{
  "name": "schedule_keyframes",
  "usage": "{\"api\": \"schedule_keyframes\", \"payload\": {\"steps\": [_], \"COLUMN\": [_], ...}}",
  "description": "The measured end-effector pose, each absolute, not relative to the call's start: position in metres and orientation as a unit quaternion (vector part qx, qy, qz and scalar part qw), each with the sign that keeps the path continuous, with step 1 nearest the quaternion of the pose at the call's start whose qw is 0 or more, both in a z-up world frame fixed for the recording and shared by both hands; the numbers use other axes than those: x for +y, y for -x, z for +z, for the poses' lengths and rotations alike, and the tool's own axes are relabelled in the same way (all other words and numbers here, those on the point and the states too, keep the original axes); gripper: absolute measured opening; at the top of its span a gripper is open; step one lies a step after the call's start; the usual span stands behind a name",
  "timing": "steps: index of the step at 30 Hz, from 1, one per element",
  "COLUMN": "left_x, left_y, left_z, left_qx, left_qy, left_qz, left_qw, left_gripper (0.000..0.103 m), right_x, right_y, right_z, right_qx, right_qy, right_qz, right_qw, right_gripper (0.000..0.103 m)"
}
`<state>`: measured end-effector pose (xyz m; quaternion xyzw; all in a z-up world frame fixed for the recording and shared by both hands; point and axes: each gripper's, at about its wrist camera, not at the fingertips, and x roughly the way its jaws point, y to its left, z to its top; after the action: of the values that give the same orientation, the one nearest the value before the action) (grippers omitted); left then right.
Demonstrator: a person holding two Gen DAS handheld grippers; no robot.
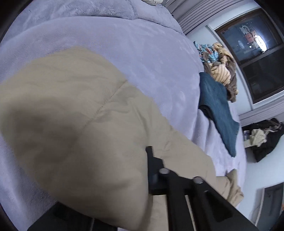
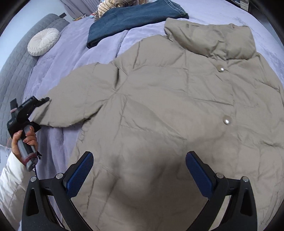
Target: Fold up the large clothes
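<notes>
A beige puffer jacket [image 2: 168, 99] lies spread front-up on the lavender bed cover [image 2: 74, 51], collar at the far side and two snap buttons showing. Its left sleeve [image 2: 71, 103] reaches out to my left gripper [image 2: 45, 100], which a hand holds at the sleeve's end. In the left wrist view the sleeve [image 1: 71, 124] bulges close to the lens and covers one finger; my left gripper [image 1: 148, 152] is shut on the sleeve's cuff. My right gripper [image 2: 139, 165] hangs open over the jacket's lower body, its blue pads wide apart with nothing pinched.
A folded dark blue cloth [image 2: 134, 16] lies beyond the collar, with a heap of striped and patterned clothes [image 1: 220, 67] behind it. A round white cushion [image 2: 43, 41] leans on the grey quilted headboard [image 2: 14, 71]. A dark window [image 1: 257, 53] is past the bed.
</notes>
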<state>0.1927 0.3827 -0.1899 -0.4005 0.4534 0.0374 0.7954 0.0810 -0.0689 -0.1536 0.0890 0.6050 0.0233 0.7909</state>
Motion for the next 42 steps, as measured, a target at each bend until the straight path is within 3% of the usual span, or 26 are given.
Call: {"api": "schedule_keyframes", "payload": {"steps": [3,4,5,6,7,8,17,23,26,31,36,38,39,40,42], "left_x": [0.385,0.381,0.374,0.367,0.360,0.353,0.250,0.112,0.033,-0.078,-0.098,-0.094,-0.091,-0.084,-0.075], "left_y": [-0.189,-0.187,-0.184,-0.180,-0.175,-0.171,-0.149,-0.150,-0.143,-0.121,-0.105,-0.101,-0.100,-0.100,-0.092], "left_z": [-0.166,-0.154,-0.140,-0.126,-0.112,-0.099,-0.009,0.014,-0.006,-0.091,-0.133,-0.128,-0.124,-0.121,-0.109], "left_qx": [0.436,0.433,0.428,0.423,0.416,0.407,0.351,0.357,0.388,0.458,0.489,0.488,0.488,0.482,0.456], "left_qy": [0.360,0.333,0.297,0.265,0.238,0.215,0.126,0.088,0.044,-0.096,-0.132,-0.118,-0.102,-0.090,-0.086], "left_qz": [0.054,0.053,0.048,0.044,0.037,0.029,-0.122,-0.267,-0.311,-0.297,-0.266,-0.267,-0.277,-0.275,-0.260], "left_qw": [0.823,0.836,0.852,0.865,0.877,0.887,0.920,0.891,0.866,0.832,0.821,0.823,0.821,0.827,0.847], "left_gripper": [0.006,0.006,0.006,0.006,0.006,0.006,0.006,0.006,0.006,0.006,0.006,0.033,0.080,0.103,0.103], "right_x": [-0.052,-0.048,-0.043,-0.038,-0.032,-0.028,0.025,-0.003,-0.055,-0.145,-0.190,-0.196,-0.195,-0.195,-0.201], "right_y": [-0.106,-0.113,-0.119,-0.127,-0.137,-0.144,-0.173,-0.160,-0.132,-0.079,-0.047,-0.044,-0.043,-0.044,-0.046], "right_z": [-0.158,-0.159,-0.160,-0.164,-0.172,-0.178,-0.248,-0.225,-0.196,-0.163,-0.161,-0.164,-0.166,-0.166,-0.166], "right_qx": [0.594,0.587,0.580,0.574,0.576,0.578,0.618,0.603,0.571,0.547,0.546,0.547,0.548,0.549,0.550], "right_qy": [-0.107,-0.121,-0.139,-0.162,-0.189,-0.209,-0.238,-0.283,-0.294,-0.284,-0.297,-0.301,-0.304,-0.307,-0.308], "right_qz": [0.041,0.047,0.058,0.074,0.090,0.096,0.131,0.152,0.105,0.008,-0.043,-0.047,-0.047,-0.046,-0.043], "right_qw": [0.796,0.799,0.801,0.799,0.790,0.783,0.738,0.731,0.759,0.788,0.782,0.780,0.778,0.776,0.775], "right_gripper": [0.103,0.094,0.081,0.036,0.017,0.009,0.008,0.008,0.008,0.008,0.009,0.009,0.009,0.009,0.009]}}
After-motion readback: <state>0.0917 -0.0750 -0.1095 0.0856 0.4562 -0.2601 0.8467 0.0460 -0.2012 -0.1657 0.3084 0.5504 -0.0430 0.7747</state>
